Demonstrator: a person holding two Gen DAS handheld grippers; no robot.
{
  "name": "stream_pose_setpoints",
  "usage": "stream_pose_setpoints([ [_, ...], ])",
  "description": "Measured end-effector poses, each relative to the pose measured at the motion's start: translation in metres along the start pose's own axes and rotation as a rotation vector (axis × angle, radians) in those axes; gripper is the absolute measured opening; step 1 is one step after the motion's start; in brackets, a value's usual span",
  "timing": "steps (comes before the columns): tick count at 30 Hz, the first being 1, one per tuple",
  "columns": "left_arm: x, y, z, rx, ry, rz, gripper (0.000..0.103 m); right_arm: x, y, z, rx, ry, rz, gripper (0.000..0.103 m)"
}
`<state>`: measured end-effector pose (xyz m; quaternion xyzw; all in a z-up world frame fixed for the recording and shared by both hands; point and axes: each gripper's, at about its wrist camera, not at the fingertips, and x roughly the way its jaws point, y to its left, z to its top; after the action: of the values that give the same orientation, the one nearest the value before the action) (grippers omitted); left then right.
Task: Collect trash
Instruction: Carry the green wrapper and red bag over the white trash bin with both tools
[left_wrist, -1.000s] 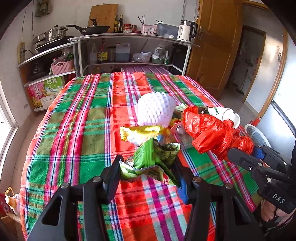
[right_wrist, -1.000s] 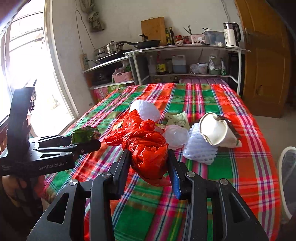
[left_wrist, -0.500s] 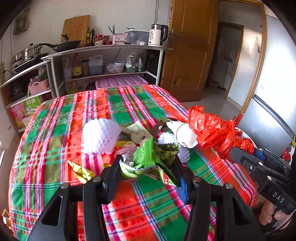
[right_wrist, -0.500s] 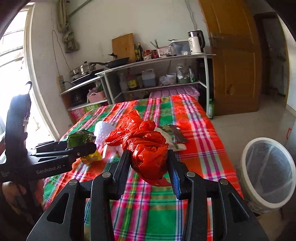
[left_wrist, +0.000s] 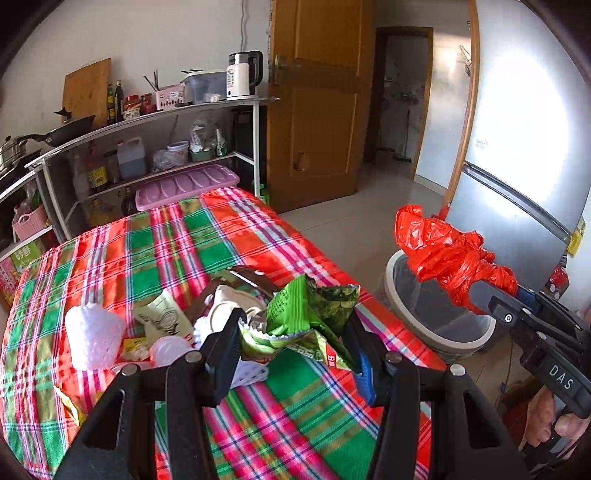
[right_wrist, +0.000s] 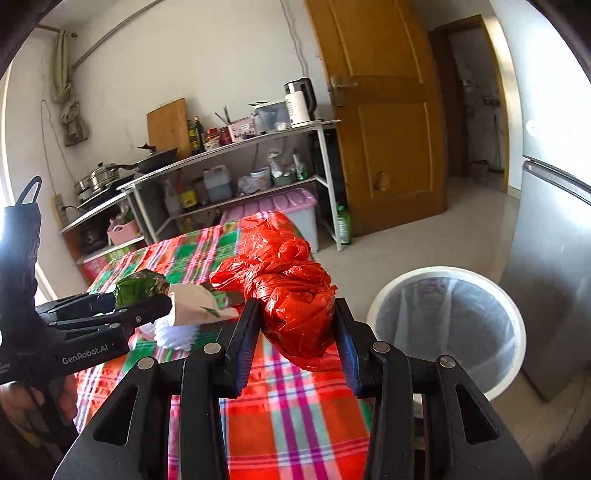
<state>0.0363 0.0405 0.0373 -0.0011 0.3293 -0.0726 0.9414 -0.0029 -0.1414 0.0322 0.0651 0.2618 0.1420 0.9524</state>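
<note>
On the left, a crumpled green snack wrapper (left_wrist: 310, 321) is pinched in the left tool (left_wrist: 295, 345) above the near part of the tabletop (left_wrist: 177, 236). It looks very light, thin and crinkly, so it can be squeezed anywhere, but a loose corner could slip out. Under it, more trash is left on the cloth: a white foam net (left_wrist: 94, 338), a paper packet (left_wrist: 164, 319) and a white cup (left_wrist: 229, 306).

Further right, a knotted red plastic bag (right_wrist: 291, 295) is held in the right tool (right_wrist: 297, 338), squeezed at its fat middle (soft and slippery, probably light).

The leftover trash is shown best by the left view. The open mouth of the white bin (right_wrist: 448, 328) on the floor, to the right of the bag, is seen fully only in the right view.
</note>
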Motion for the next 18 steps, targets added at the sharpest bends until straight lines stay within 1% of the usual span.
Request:
stream_pose_setpoints([
  [5,0.020,-0.031,0.015,0.038,0.004,-0.040,0.054,-0.013,-0.036,0.002,0.047,-0.027,-0.105,0.041],
  [9,0.032,-0.058,0.024,0.060,0.007,-0.096,0.054,-0.021,-0.064,0.004,0.080,-0.033,-0.179,0.041],
  [14,0.052,-0.091,0.031,0.086,0.028,-0.157,0.055,-0.023,-0.094,0.001,0.117,-0.014,-0.254,0.041],
  [18,0.076,-0.114,0.034,0.105,0.070,-0.183,0.055,-0.017,-0.113,-0.003,0.121,0.016,-0.306,0.041],
])
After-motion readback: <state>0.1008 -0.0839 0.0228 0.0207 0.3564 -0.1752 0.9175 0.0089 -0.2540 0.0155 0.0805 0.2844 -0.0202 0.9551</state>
